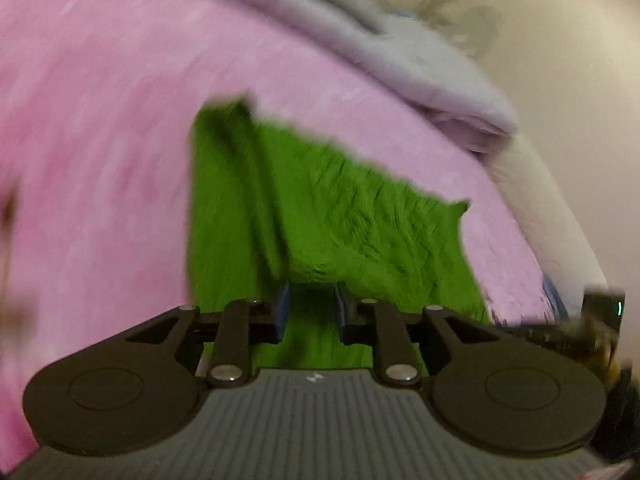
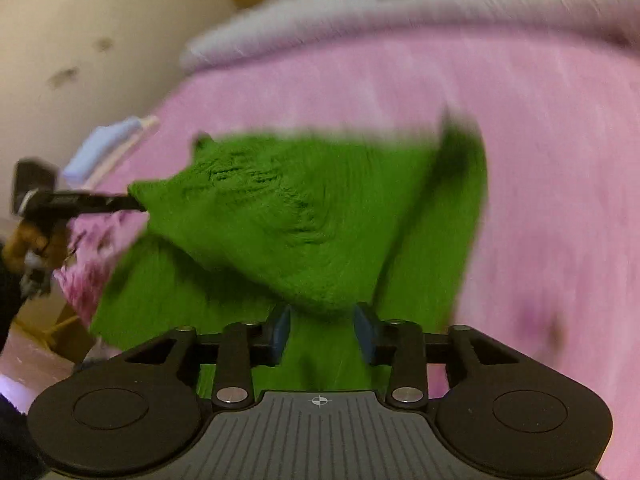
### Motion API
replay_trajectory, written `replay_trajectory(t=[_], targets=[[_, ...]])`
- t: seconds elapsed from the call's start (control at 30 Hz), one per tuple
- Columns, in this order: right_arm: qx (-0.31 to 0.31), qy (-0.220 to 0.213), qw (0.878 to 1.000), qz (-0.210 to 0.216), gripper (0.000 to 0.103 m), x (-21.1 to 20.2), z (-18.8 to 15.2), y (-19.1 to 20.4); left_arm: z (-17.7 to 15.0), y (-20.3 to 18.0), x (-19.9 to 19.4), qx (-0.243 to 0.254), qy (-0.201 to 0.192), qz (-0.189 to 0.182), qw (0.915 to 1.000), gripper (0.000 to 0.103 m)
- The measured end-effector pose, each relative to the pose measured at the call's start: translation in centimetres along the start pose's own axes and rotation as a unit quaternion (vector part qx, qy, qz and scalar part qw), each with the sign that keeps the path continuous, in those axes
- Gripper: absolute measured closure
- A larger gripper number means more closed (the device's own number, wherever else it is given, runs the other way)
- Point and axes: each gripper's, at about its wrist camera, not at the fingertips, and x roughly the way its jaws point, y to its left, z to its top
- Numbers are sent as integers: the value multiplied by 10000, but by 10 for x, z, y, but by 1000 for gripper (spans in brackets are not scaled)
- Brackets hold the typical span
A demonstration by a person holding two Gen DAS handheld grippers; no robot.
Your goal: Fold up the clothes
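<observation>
A bright green knitted garment (image 1: pixel 320 216) lies on a pink bed cover (image 1: pixel 100 140). My left gripper (image 1: pixel 310 304) is shut on a lifted fold of its near edge; the cloth fills the gap between the blue pads. My right gripper (image 2: pixel 322 320) is shut on another part of the same garment (image 2: pixel 300 208), raised in a hump between the pads. In the right wrist view the left gripper (image 2: pixel 132 202) shows at the left, holding the garment's corner. Both views are motion-blurred.
A grey-lilac blanket (image 1: pixel 400 52) is bunched along the far side of the bed, also in the right wrist view (image 2: pixel 320 12). A cream wall (image 1: pixel 560 60) stands beyond. A white bed edge (image 1: pixel 540 200) runs at the right. A folded pale blue cloth (image 2: pixel 100 148) lies at the left.
</observation>
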Motion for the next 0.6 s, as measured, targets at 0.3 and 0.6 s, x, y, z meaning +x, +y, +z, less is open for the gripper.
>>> replay_trajectory(t=[0.3, 0.6], targets=[[3190, -1320, 9354, 764, 64, -3, -50, 2, -24, -22, -4, -996, -790, 86, 9918, 71], [4638, -1713, 8608, 1205, 64, 37, -34, -11, -8, 2, 13, -2057, -1100, 116, 9724, 70]])
